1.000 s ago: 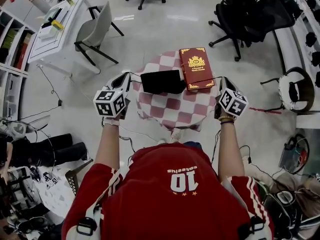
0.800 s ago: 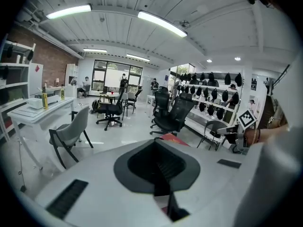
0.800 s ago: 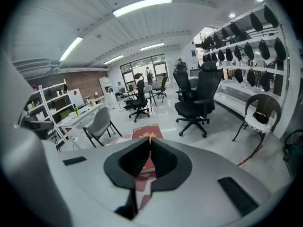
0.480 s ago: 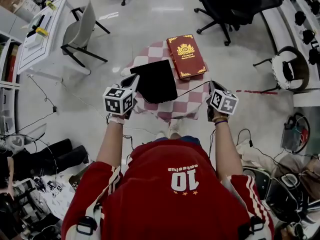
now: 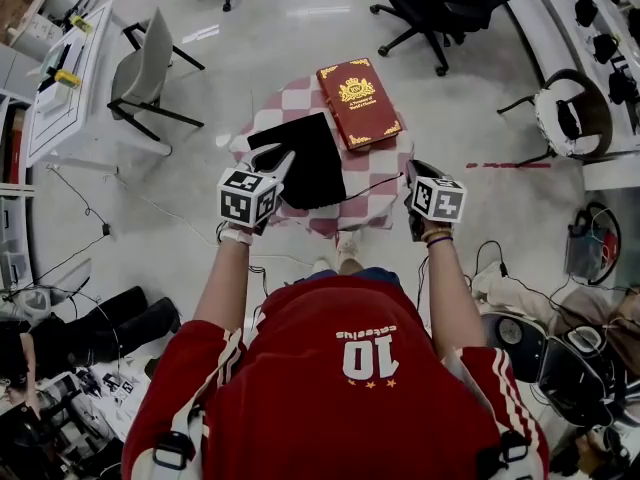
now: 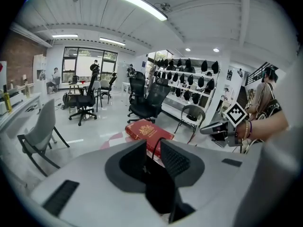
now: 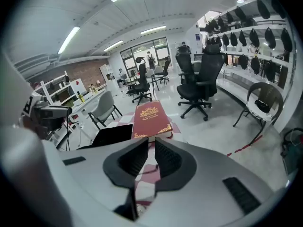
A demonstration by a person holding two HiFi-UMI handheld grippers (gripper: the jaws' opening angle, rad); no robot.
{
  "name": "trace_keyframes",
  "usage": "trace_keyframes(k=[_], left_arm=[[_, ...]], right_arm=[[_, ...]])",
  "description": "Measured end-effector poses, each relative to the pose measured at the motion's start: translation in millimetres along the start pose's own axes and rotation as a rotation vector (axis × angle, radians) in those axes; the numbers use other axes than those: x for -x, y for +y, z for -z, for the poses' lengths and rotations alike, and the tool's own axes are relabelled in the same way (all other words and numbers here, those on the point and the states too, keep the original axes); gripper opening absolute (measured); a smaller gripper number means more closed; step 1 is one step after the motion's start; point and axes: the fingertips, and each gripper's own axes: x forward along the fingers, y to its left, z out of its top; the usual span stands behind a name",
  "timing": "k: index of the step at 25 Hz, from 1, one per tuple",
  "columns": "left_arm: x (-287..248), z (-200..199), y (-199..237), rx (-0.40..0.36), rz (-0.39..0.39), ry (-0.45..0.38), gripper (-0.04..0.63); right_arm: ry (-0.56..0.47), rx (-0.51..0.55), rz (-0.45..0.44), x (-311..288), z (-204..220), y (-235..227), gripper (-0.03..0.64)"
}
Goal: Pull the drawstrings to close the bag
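Flat black fabric bag (image 5: pixel 305 158) sits one o'clock off the opening left claw (image 6: pixel 152 144), loose cord (image 6: pixel 154 153) between. Right claw (image 7: pixel 151 150) pinches the other cord (image 5: pixel 375 185). Bag has turned lengthwise.

The left gripper (image 6: pixel 152 144) fills the foreground, and its jaws are being opened: a clear gap is seen between the ribbed pads. A thin black drawstring (image 6: pixel 154 154) is seen running up through that gap, not pressed by either pad. Just beyond the jaws a red book (image 6: pixel 147 131) with a gold emblem is laid flat. At the right, the right gripper (image 6: pixel 204 128) is held by a hand (image 6: pixel 252 130) with bands at the wrist. A grey chair (image 6: pixel 40 131) is seen at the left, black office chairs (image 6: pixel 147 100) further back.
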Motion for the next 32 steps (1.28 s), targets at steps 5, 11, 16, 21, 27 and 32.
trace_keyframes(k=[5, 11, 16, 21, 27, 32], left_arm=[[2.8, -5.9, 0.5, -0.005, 0.01, -0.009, 0.127], [12.6, -22.7, 0.1, -0.016, 0.019, -0.048, 0.143], [28.0, -31.2, -8.1, -0.069, 0.066, -0.037, 0.147], [48.1, -30.9, -24.1, -0.14, 0.165, 0.03, 0.154], [68.9, -10.8, -26.5, -0.266, 0.148, 0.184, 0.161], [95.5, -0.3, -23.9, -0.324, 0.11, 0.237, 0.161]], right_arm=[[-0.003, -0.022, -0.011, 10.2, -2.4, -6.4, 0.087], [-0.027, -0.043, -0.005, 19.4, -0.2, -8.2, 0.087], [-0.047, -0.052, 0.008, 27.8, -2.7, -6.8, 0.087], [-0.08, -0.065, -0.005, 36.7, -10.4, -1.4, 0.087], [-0.11, -0.059, -0.003, 48.6, -12.1, 7.8, 0.087], [-0.133, -0.062, -0.015, 60.8, -9.1, 17.2, 0.087]])
